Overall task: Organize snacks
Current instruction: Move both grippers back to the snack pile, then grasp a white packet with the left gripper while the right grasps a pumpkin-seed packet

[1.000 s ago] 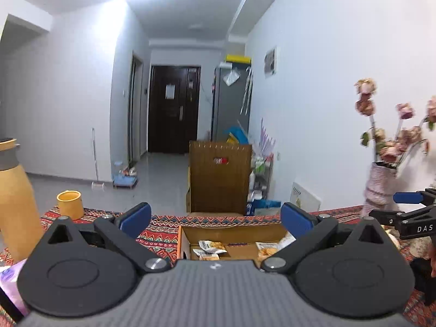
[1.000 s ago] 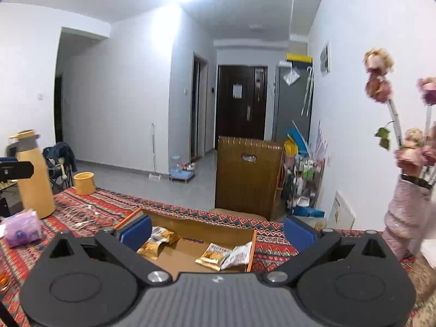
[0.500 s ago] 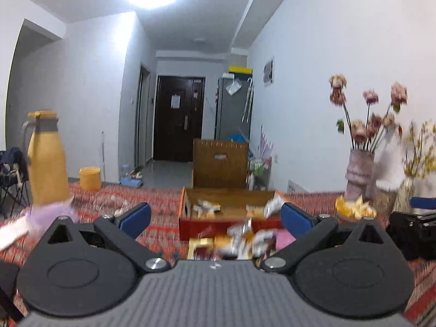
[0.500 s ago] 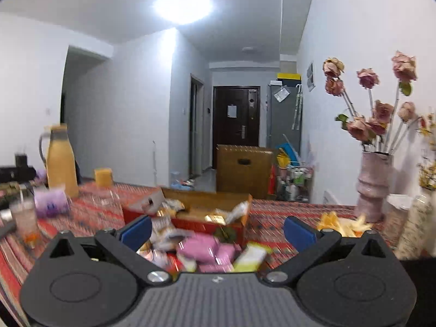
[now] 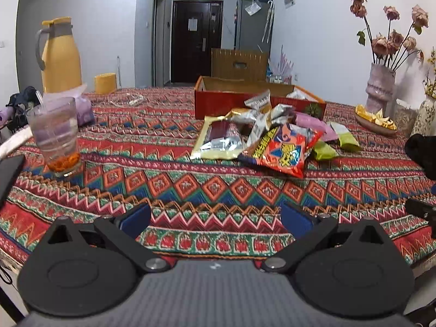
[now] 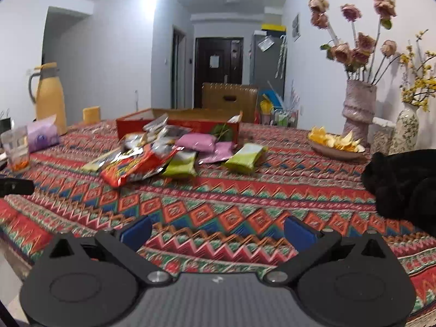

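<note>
1. I am holding my left gripper point(image 5: 215, 218) low over the near edge of the patterned tablecloth point(image 5: 190, 188), its blue-padded jaws spread wide with nothing between them. My right gripper point(image 6: 216, 229) is hovering the same way, jaws apart and empty.

2. I am judging this as the start of a pick: neither tool is touching a snack, and the pile is lying well ahead of both.

3. The nearest packet is facing me: a red chip bag point(image 5: 283, 150) with bold yellow and blue lettering that I am failing to read from either view. It is leaning on the heap's front edge, so I am expecting it to be the easiest first grab.

4. Just behind it a flat gold-edged pouch point(image 5: 218, 139) is lying on the cloth, with silver packets point(image 5: 261, 117) crumpled above it. Their print is too small to make out.

5. To the right, two green wrappers point(image 6: 245, 158) and pink packets point(image 6: 196, 141) are spreading out separately; no brand is showing legibly.

6. Beyond the pile the red open box point(image 5: 218, 103) is standing, a few packets already inside, one poking over its rim. I am taking it as the destination.

7. My next move is calling for a forward reach, a pinch on a bag's loose edge, then a lift over the box wall without dragging neighbours.

8. Off to the left a glass point(image 5: 54, 136) is standing clear of that path.
</note>
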A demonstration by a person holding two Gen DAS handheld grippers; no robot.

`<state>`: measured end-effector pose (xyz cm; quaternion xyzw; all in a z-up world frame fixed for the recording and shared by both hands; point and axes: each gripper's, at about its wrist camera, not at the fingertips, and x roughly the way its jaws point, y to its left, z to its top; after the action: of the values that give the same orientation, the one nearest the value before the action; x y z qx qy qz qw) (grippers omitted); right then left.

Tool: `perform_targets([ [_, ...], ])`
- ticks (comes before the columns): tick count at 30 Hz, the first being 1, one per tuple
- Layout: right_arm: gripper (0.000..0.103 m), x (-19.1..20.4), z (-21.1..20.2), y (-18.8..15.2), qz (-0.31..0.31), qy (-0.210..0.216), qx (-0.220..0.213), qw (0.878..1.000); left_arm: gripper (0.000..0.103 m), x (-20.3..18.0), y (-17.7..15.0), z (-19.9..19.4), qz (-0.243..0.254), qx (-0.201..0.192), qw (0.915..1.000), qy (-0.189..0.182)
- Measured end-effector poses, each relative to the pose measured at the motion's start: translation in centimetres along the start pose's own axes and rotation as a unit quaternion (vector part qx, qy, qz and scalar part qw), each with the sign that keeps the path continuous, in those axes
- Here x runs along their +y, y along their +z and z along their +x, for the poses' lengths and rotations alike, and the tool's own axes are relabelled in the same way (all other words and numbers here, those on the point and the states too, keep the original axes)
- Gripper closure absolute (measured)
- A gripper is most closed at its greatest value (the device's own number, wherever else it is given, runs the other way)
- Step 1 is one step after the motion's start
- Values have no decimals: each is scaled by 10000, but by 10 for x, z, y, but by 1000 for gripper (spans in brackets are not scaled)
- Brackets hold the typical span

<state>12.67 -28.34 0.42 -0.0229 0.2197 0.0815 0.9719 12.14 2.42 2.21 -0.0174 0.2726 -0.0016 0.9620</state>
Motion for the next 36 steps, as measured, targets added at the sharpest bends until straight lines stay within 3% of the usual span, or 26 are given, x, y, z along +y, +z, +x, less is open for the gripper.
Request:
perform_targets([
  [9,0,8,21,12,-64,109,77,9999,0,0,12,22,-2,152,9998,-100],
  [16,0,5,47,29,-60,151,119,9998,2,-13,48,54,92,-69,9992,-395],
  [18,0,4,53,35,-19,183,115,9998,9,-21,60,66,227,-174,9983,-507],
  [22,0,2,67,48,24,302,60,9995,35,-35,82,98,404,-227,9963,-723],
  [27,1,4,85,66,26,336,21,9994,39,-42,109,158,280,86,9942,-1033],
  [33,1,10,104,82,-40,428,51,9991,44,-42,115,207,137,434,9927,-1119],
  [34,2,12,108,86,-60,438,59,9990,60,-39,114,210,61,486,9916,-1198],
  [35,4,13,112,90,-62,471,60,9989,69,-36,113,213,-23,563,9891,-1358],
  [36,6,14,117,94,-49,532,65,9986,70,-31,112,214,-135,594,9873,-1466],
])
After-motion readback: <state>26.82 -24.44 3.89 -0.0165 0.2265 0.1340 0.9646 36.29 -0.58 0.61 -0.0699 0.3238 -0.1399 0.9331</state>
